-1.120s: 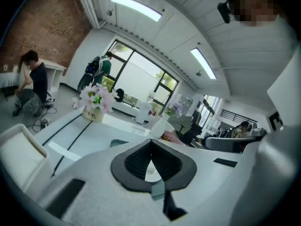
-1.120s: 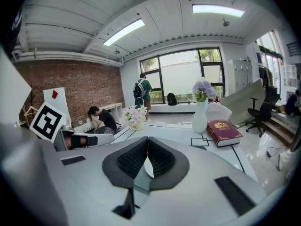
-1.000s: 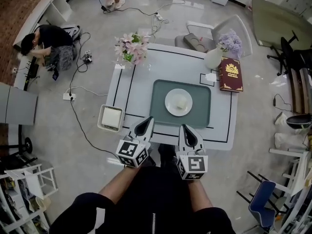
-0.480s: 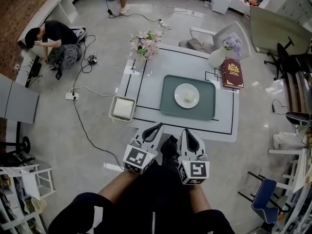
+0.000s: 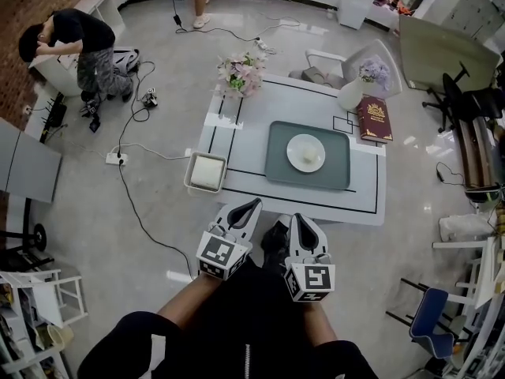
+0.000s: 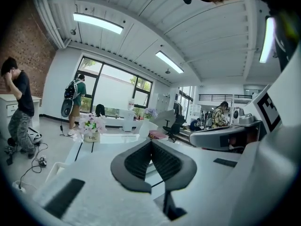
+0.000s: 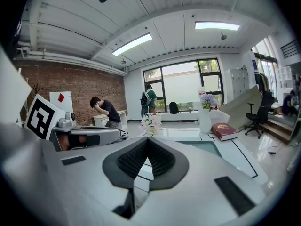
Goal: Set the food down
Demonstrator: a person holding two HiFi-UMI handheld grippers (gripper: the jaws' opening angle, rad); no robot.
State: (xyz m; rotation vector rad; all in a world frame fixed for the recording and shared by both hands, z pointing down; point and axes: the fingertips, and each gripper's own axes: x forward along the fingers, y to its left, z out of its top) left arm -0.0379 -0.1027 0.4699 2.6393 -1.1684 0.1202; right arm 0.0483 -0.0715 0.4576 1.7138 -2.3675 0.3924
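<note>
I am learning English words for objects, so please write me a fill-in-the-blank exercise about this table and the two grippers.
On the green tray stands a white ___.
The book beside the vase is ___.
The left gripper and the right gripper both have their jaws ___, with nothing between them.
Missing words: plate, red, shut.

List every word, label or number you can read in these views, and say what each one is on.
"Life": on the flower pot, seen in the left gripper view.
Gold print on the cover of the red book: too small to read.
Square patterns on the marker cubes: black and white code, no words.
Nothing else here is legible.
</note>
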